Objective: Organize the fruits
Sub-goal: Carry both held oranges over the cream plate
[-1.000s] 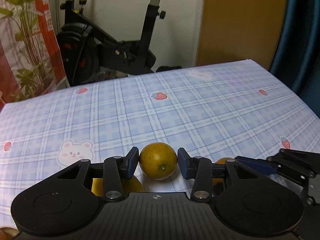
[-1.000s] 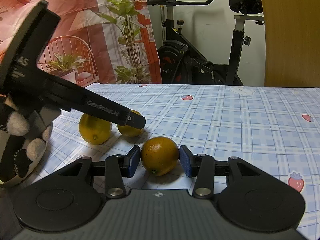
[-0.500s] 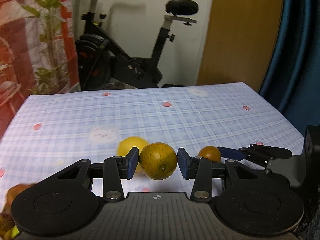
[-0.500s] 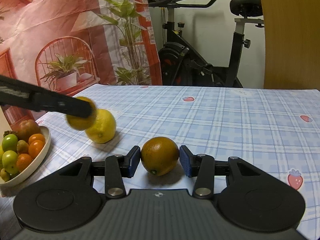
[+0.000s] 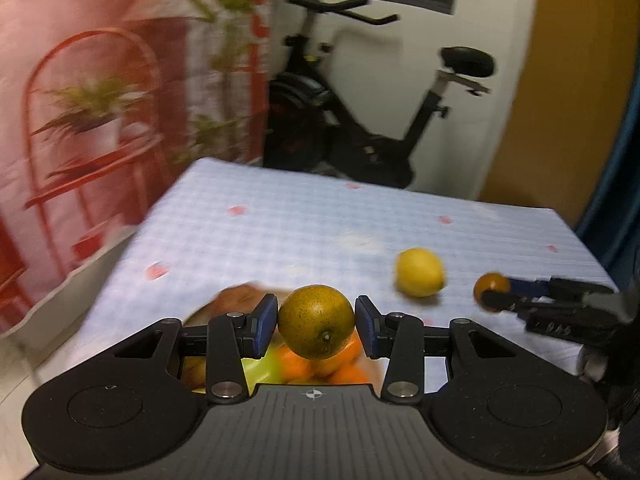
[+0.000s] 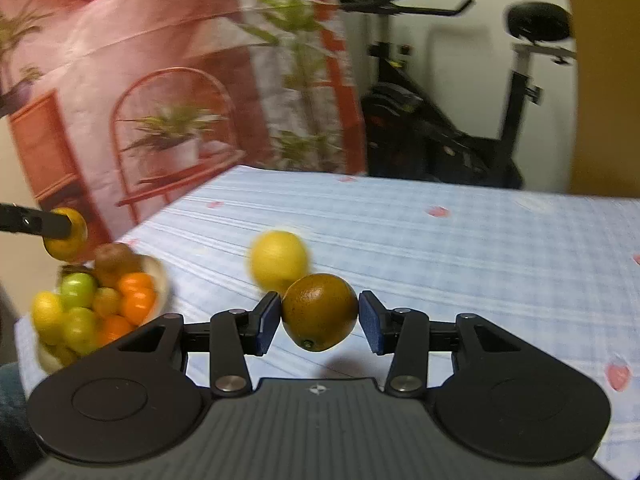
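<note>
My left gripper is shut on a yellow-green speckled orange and hangs over the white fruit bowl, which is heaped with several green, yellow and orange fruits. From the right wrist view that left gripper shows at the far left, just above the bowl. My right gripper is shut on a browner orange held a little above the tablecloth, with its shadow below. A yellow lemon lies on the table between the two grippers, also visible as the lemon in the left wrist view.
The blue checked tablecloth with strawberry prints ends at its left edge close to the bowl. An exercise bike stands behind the table. A red printed backdrop hangs at the left and a blue curtain at the right.
My left gripper has carried its orange up and leftward, from beside the lemon to over the bowl. My right gripper has lifted its orange off the table. The lemon has stayed put.
</note>
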A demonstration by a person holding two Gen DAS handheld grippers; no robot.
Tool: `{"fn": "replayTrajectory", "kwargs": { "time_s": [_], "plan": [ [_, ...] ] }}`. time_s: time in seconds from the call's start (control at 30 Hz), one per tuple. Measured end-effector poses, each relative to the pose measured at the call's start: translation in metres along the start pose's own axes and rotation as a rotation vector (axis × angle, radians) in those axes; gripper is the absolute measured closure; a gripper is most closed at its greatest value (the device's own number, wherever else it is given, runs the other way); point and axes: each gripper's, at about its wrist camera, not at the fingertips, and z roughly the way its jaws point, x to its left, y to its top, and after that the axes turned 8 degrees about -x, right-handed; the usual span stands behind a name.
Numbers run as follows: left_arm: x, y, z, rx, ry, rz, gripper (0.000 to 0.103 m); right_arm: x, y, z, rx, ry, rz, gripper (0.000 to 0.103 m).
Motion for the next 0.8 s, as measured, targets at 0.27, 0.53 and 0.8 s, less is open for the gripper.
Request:
{"fn": "replayTrajectory", "kwargs": {
  "time_s": [0.27,0.53,0.8],
  "plan": [
    [0.026,-0.026,-0.027,0.015,0.037,-0.023,0.058,0.080,0.006,0.019,0.049,0.202,-0.097,0.057],
    [0.035,-0.033,-0.023,-0.004,0.027,-0.022,0.058,0.150,-0.017,0.039,0.166,0.340,-0.218,0.057],
    [0.037,-0.040,-0.024,-0.016,0.019,-0.036,0.058,0.153,-0.029,0.044,0.205,0.327,-0.234,0.057]
  ]
}}
